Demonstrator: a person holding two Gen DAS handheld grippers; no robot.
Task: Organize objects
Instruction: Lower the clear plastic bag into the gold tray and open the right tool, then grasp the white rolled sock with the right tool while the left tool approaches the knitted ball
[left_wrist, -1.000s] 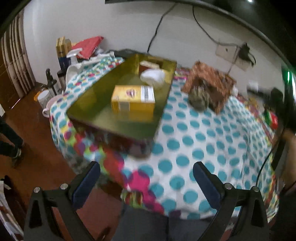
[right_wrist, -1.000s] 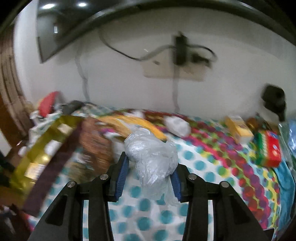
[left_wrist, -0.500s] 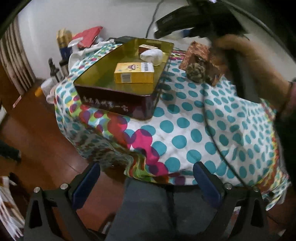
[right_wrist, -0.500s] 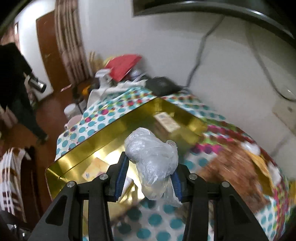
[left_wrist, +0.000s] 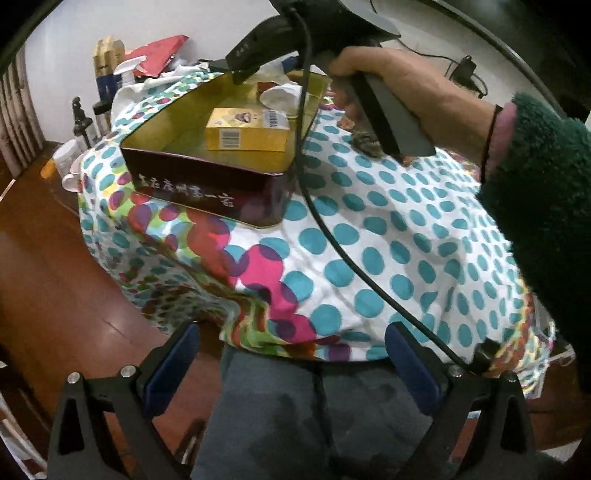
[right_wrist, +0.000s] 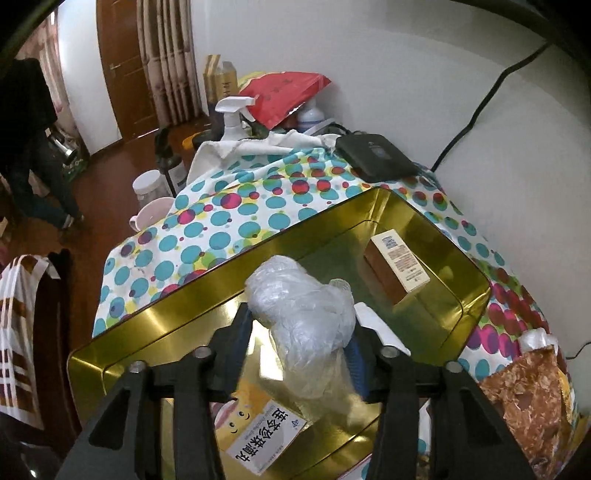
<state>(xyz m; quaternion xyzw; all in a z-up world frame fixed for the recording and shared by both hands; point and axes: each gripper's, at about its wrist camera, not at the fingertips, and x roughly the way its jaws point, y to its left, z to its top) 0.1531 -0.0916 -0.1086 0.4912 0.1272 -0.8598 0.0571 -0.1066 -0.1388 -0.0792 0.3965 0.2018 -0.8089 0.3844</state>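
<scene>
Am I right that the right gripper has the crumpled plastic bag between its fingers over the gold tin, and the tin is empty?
Not quite: the tin is not empty. The right wrist view shows a yellow box and a brown box in it, under the right gripper, whose jaws have just been opening around the plastic bag.

This is a lived-in room of a home. Ahead of the right tool, a bench wears a polka-dot cloth (right_wrist: 236, 218), and beyond it stand a wooden door (right_wrist: 122, 70), striped curtains (right_wrist: 166, 59) and a polished wooden floor (right_wrist: 110, 155). A spray bottle (right_wrist: 232, 118), a red bag (right_wrist: 284, 92) and jars crowd the far corner against a white wall (right_wrist: 406, 74). Below the left tool the cloth hangs over the bench edge above the floor.
</scene>
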